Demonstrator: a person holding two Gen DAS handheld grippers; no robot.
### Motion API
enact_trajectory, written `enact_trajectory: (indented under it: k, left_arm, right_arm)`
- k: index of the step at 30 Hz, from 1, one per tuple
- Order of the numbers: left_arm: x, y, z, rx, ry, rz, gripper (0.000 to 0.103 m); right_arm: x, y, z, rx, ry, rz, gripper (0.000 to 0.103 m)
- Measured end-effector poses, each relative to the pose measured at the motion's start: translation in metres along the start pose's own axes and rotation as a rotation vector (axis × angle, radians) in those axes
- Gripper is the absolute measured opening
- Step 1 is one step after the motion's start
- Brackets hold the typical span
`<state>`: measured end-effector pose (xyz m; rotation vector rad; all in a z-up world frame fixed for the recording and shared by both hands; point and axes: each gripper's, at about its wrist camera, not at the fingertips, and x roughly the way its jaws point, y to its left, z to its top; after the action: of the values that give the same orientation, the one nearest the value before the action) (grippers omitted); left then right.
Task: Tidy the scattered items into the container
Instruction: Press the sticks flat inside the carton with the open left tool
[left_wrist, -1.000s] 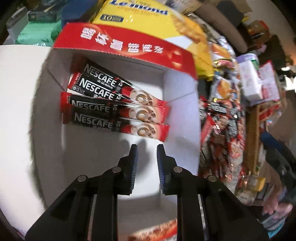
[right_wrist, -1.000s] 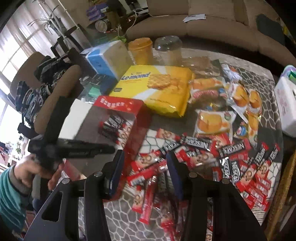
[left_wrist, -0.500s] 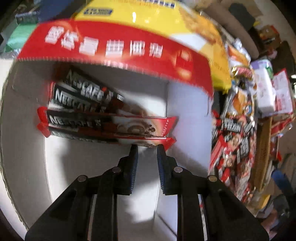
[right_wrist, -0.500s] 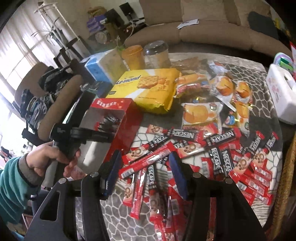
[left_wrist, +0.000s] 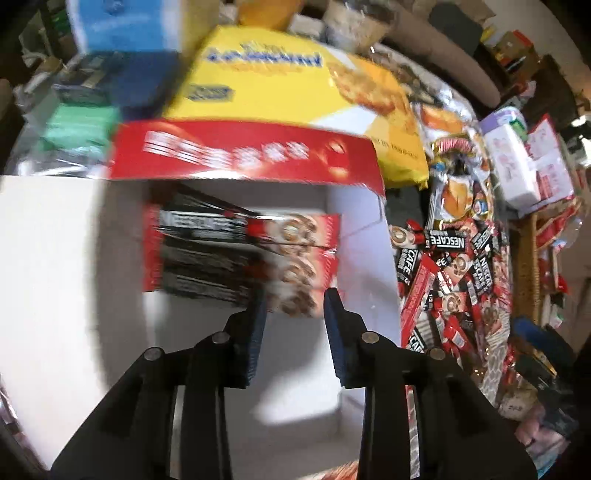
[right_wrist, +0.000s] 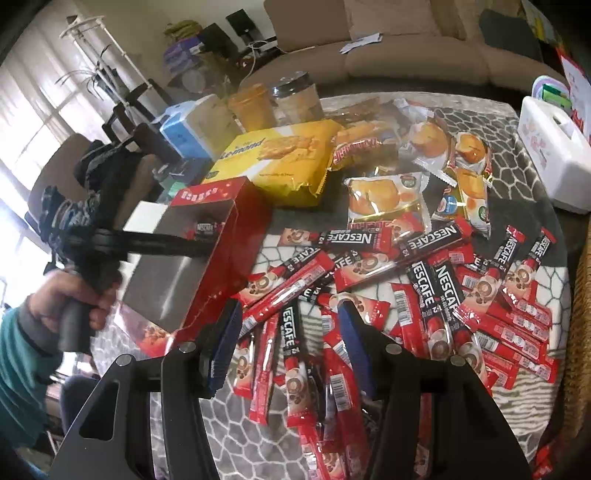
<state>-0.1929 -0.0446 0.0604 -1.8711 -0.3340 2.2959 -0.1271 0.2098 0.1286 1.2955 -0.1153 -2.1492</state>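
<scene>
Currently, a stack of Nescafe sachets (left_wrist: 240, 254) is seen lying flat inside the red carton (left_wrist: 243, 157), against its far wall below the raised red flap. The carton (right_wrist: 221, 258) stands at the left side of the patterned table (right_wrist: 524, 144), with loose sachets (right_wrist: 436, 280) spread in a heap just beside it to the right.

The left gripper (left_wrist: 293, 295) is pointed down into the carton, just short of the stack; its jaws are opening, a narrow gap is shown, and nothing is held between them. It is gripped by a hand (right_wrist: 70, 299) in a teal sleeve.

The right gripper (right_wrist: 290, 314) is held above the heap, jaws about half apart, empty; several sachets are framed in the gap, contact cannot be confirmed.

Beyond the carton, a yellow cracker pack (right_wrist: 280, 155), wrapped cakes (right_wrist: 388, 195) and two jars (right_wrist: 295, 98) are seen.
</scene>
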Motion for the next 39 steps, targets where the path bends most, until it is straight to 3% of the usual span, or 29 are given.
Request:
enact_trajectory:
  k: [3,7,9,15,20,28,39]
  left_arm:
    - [-0.013,0.013,0.007,-0.017,-0.031,0.006,0.036]
    - [0.0,0.011,0.012,-0.019,-0.012,-0.001,0.036]
    - [0.008,-0.001,0.011,-0.015,0.002,-0.024,0.036]
    - [0.026,-0.008,0.027,-0.058,-0.081,-0.11,0.035]
    - [0.029,-0.01,0.039,-0.007,-0.137,-0.061,0.036]
    - [0.044,-0.006,0.034,-0.01,-0.04,-0.04,0.036]
    - [0.047,-0.005,0.021,-0.004,-0.007,0.03,0.037]
  right_arm:
    - [0.007,0.001,-0.004,0.011,0.011,0.014,0.056]
    - [0.014,0.009,-0.008,-0.013,0.021,0.003,0.056]
    - [0.015,0.01,-0.009,-0.013,0.021,0.005,0.056]
    - [0.019,0.008,-0.012,-0.011,0.023,0.015,0.056]
    - [0.024,0.008,-0.016,-0.026,0.04,0.024,0.056]
    - [0.031,0.006,-0.019,-0.028,0.061,0.022,0.057]
    - [0.028,0.01,-0.021,-0.03,0.052,0.021,0.059]
